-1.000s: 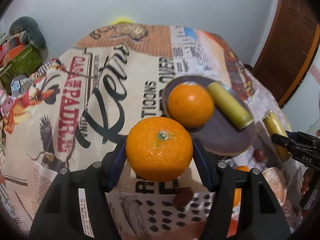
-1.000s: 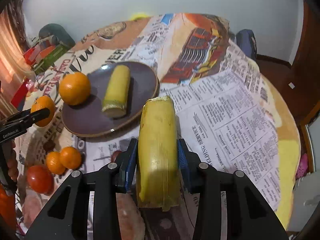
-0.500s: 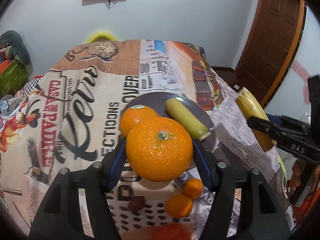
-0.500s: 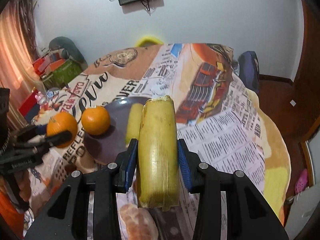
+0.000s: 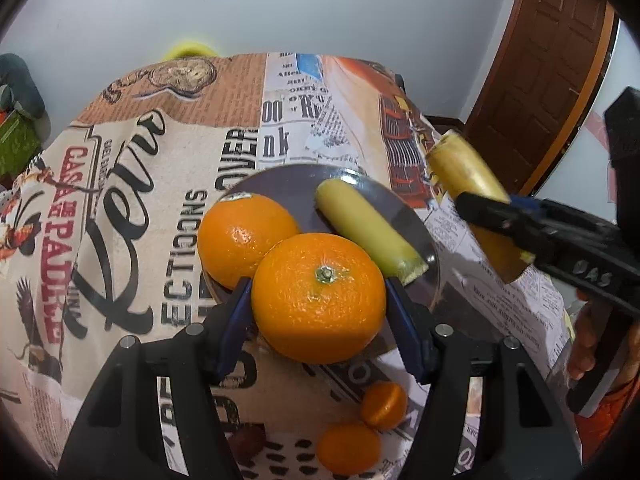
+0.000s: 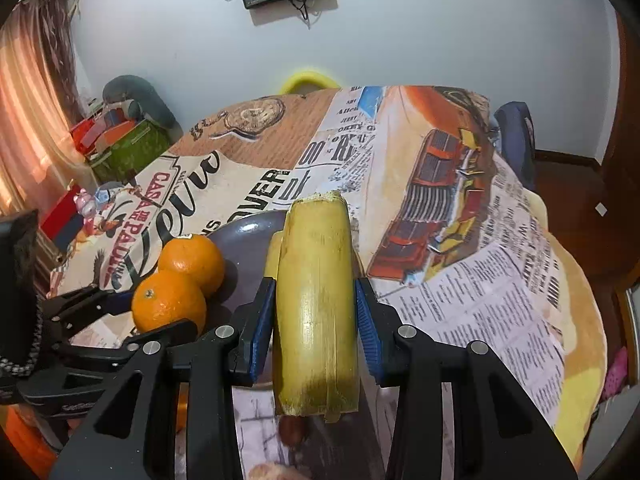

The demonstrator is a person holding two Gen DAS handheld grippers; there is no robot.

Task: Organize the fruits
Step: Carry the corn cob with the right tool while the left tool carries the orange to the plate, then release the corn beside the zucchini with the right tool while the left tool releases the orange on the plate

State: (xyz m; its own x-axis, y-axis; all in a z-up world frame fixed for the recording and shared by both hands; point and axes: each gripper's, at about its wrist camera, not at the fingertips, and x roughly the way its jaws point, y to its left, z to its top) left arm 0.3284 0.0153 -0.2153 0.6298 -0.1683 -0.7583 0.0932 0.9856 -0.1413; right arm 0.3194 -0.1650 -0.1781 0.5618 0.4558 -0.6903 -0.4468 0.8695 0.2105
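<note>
Now, from left to right:

Counter: the counter [image 5: 132, 208] wears a cloth printed like old newspaper; a dark plate [image 5: 288, 178] sits near its middle.

Plate, left side: an orange [image 5: 240, 236] already rests on it, with a cut banana piece [image 5: 368, 232] lying beside it on the right.

Left tongs: the left tongs [image 5: 318, 308] pinch a second orange [image 5: 318, 300] across its widest part, stem end facing up toward the camera. It hangs at the near edge of the plate, just in front of the resting orange; whether the two touch I cannot tell.

Below the plate: two small oranges [image 5: 364, 428] and a dark reddish fruit [image 5: 246, 440] lie loose on the cloth.

Right tongs: the right tongs [image 6: 316, 324] pinch another banana piece [image 6: 316, 300] around its middle, lengthwise along the fingers, cut ends showing front and back. It is held just right of the plate.

Handling, orange: firm, round and fairly heavy, I judge; the waxy skin could slip, so a hold across the middle is the sound one. It will roll once let go.

Handling, banana: soft and easily bruised. A light squeeze on the peel at mid-length suits it; the bare cut ends are better left alone.
</note>
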